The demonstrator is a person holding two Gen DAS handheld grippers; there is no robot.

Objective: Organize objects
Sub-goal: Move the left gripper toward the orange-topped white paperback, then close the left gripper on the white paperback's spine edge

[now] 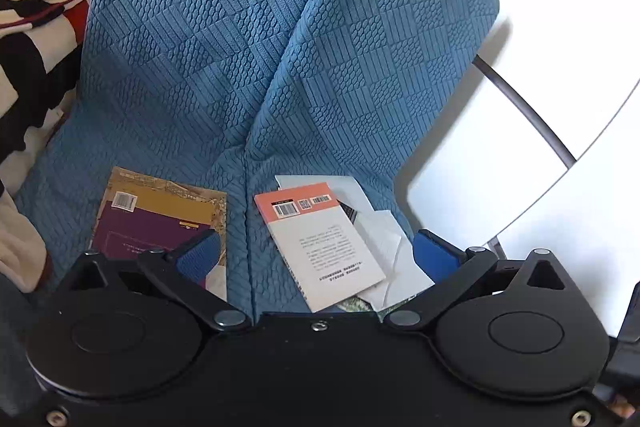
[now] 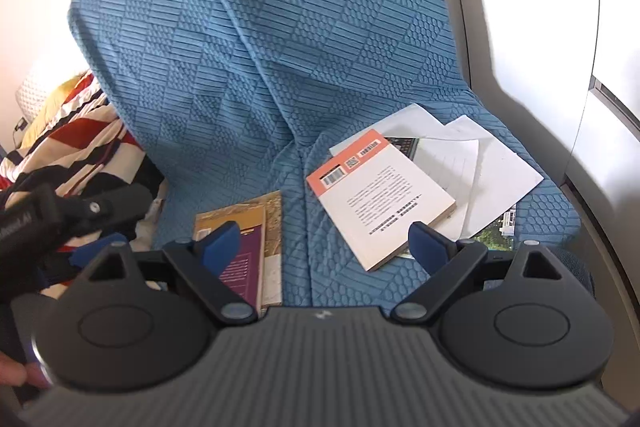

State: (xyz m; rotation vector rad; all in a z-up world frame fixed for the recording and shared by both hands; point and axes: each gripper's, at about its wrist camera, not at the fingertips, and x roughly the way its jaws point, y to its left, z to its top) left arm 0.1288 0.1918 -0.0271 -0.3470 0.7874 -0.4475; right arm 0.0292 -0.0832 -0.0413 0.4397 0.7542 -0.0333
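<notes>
Two books lie on a blue quilted sofa seat (image 1: 248, 75). A purple and mustard book (image 1: 156, 219) (image 2: 248, 251) lies on the left cushion. On the right cushion a white book with an orange band (image 1: 320, 243) (image 2: 380, 199) rests on loose white papers (image 1: 384, 235) (image 2: 488, 167). My left gripper (image 1: 316, 255) hovers open above both books, nothing between its blue pads. My right gripper (image 2: 328, 243) is also open and empty, its left pad (image 2: 220, 243) over the purple book, its right pad (image 2: 428, 243) by the white book's near corner.
A striped red, white and black blanket (image 1: 36, 27) (image 2: 80, 139) is piled at the sofa's left end. A white wall or panel with a grey bar (image 1: 524, 107) stands to the right. The other gripper's black body (image 2: 60, 219) shows at left in the right wrist view.
</notes>
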